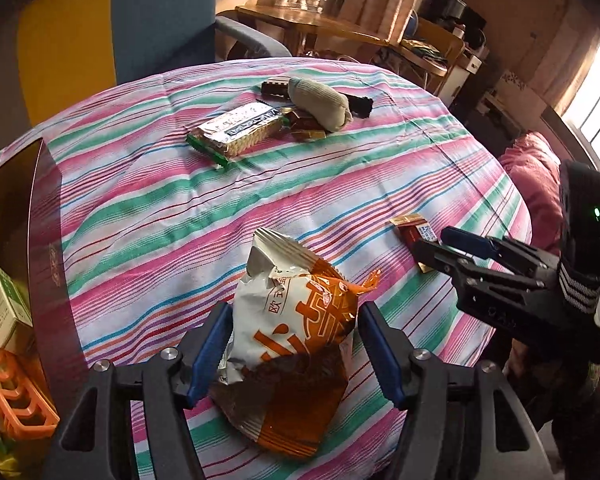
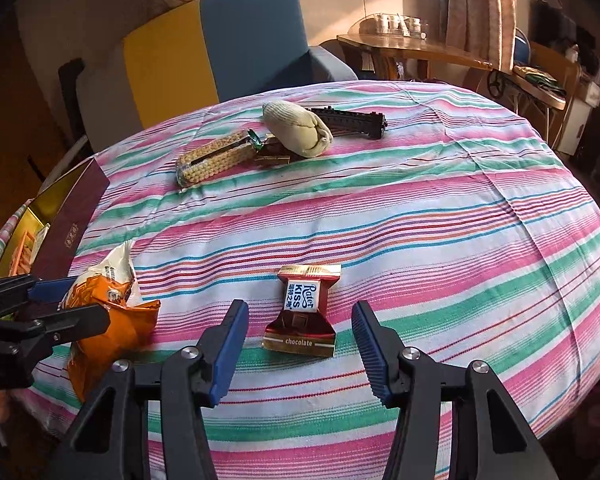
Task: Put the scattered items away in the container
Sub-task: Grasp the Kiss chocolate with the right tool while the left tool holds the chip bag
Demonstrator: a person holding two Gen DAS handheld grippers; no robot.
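On the striped counter [image 2: 440, 216]: left hand-held gripper [image 1: 294, 354] spread wide around snack bag [image 1: 296, 344]; right hand-held gripper [image 2: 300, 344] wide, flanking chocolate [image 2: 302, 312], not touching.

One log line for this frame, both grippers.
left gripper: open, straddling snack bag | right gripper: open, around chocolate | nothing lifted

On striped cloth [image 2: 440, 208]: 1 orange/white snack bag [image 1: 296, 344], 1 biscuit pkt [image 1: 236, 130], 1 rolled beige sock [image 2: 298, 128], 1 black toothed strip [image 2: 352, 122], approx. 2 small brown wrappers [image 1: 306, 126] by the sock (exact no. unclear), 1 "Kiss" choc. wrapper [image 2: 302, 310]. Container: 1 maroon box [image 2: 70, 216] w/ 1 green/white carton [image 1: 4, 312], 1 orange plastic rack [image 1: 14, 396]. Grippers: 2, left gripper [image 1: 294, 354], right gripper [image 2: 300, 346].
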